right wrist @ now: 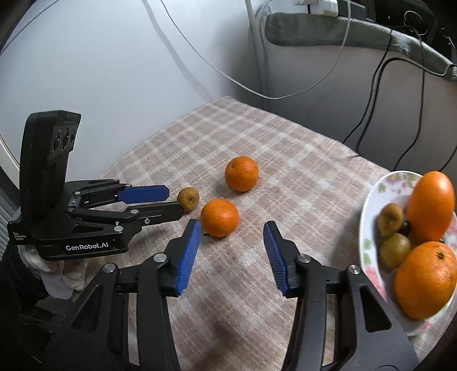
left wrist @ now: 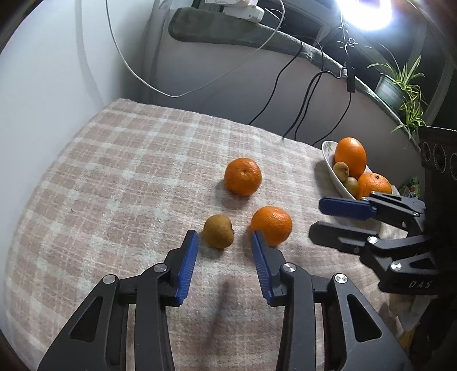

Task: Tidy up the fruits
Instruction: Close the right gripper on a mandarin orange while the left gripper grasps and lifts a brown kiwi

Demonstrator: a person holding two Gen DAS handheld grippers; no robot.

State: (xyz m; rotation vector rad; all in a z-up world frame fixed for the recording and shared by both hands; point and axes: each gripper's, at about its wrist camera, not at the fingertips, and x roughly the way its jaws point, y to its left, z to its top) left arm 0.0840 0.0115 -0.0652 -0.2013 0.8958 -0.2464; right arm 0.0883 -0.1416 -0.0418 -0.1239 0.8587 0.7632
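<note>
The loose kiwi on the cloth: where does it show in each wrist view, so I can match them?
Left wrist: the kiwi lies low of centre, just ahead of the open left gripper, left of the near orange.
Right wrist: the kiwi sits left of centre, at the left gripper's fingertips; the right gripper is open.
Shared landmark: the white bowl of fruit at the right edge.

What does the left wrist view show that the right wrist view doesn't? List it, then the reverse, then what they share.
Only the left wrist view: a potted plant and bright lamp. Only the right wrist view: the floral pattern inside the bowl and the GenRobot.AI label. Both: two loose oranges, a loose kiwi, the checked cloth, and open left gripper and right gripper.
</note>
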